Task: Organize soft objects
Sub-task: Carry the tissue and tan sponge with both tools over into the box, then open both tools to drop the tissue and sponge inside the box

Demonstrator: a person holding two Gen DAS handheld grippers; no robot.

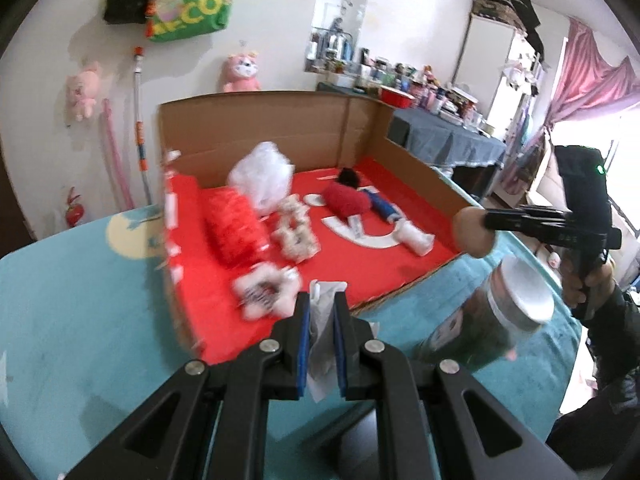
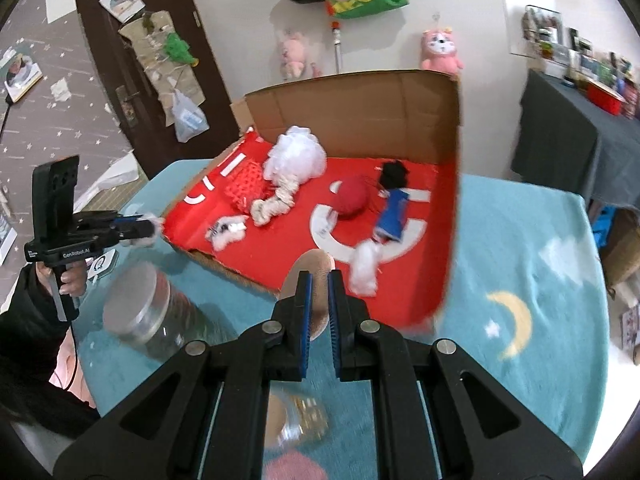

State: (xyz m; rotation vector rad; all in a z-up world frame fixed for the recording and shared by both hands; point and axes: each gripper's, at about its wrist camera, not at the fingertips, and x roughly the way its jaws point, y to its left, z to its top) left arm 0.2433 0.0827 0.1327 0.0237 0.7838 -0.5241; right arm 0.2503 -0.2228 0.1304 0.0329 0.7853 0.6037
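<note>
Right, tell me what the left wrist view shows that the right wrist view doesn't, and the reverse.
Only the left wrist view: the pink curtain by the window, and the left gripper shut on a white scrap.

Only the right wrist view: the brown door, the moon on the blue cloth, and the right gripper shut on a tan soft piece.

Both: the red-lined cardboard box holding the doll, red ball and white netting, plus the jar.

- A box (image 2: 352, 128) sits on the table (image 2: 520, 240).
- In it, a doll (image 2: 390, 208) lies right of a ball (image 2: 354, 200).
- A jar (image 2: 140, 312) stands on the table before the box's left corner.
</note>
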